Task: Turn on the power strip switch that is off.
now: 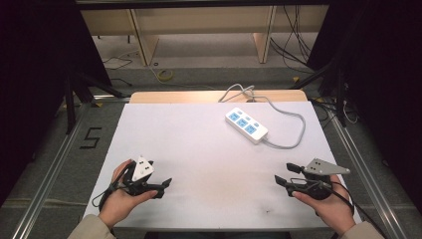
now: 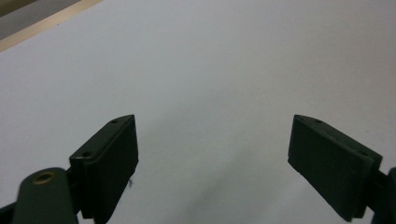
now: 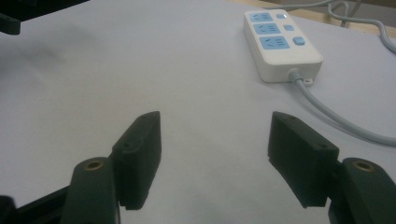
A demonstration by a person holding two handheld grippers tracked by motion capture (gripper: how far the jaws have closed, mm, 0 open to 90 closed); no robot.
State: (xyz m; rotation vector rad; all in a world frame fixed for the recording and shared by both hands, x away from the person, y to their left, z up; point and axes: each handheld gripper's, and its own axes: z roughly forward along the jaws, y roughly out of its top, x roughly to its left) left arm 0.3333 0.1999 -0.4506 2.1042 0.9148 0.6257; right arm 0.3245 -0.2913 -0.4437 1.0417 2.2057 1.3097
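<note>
A white power strip (image 1: 246, 125) with blue sockets lies on the white table sheet (image 1: 199, 149), right of centre toward the far side. Its grey cable (image 1: 293, 124) loops right and back over the far edge. My left gripper (image 1: 163, 187) is held low at the near left, jaws open and pointing right, with nothing between them (image 2: 212, 140). My right gripper (image 1: 283, 173) is held at the near right, pointing left, open and empty (image 3: 215, 135). Ahead of it to the right are the power strip (image 3: 280, 42) and the cable (image 3: 336, 121).
A wooden table edge (image 1: 214, 96) shows beyond the sheet. Metal frame rails (image 1: 47, 169) run along both sides. Wooden furniture legs (image 1: 144, 45) and loose cables (image 1: 293, 45) are on the floor behind. A "5" mark (image 1: 90, 138) lies at the left.
</note>
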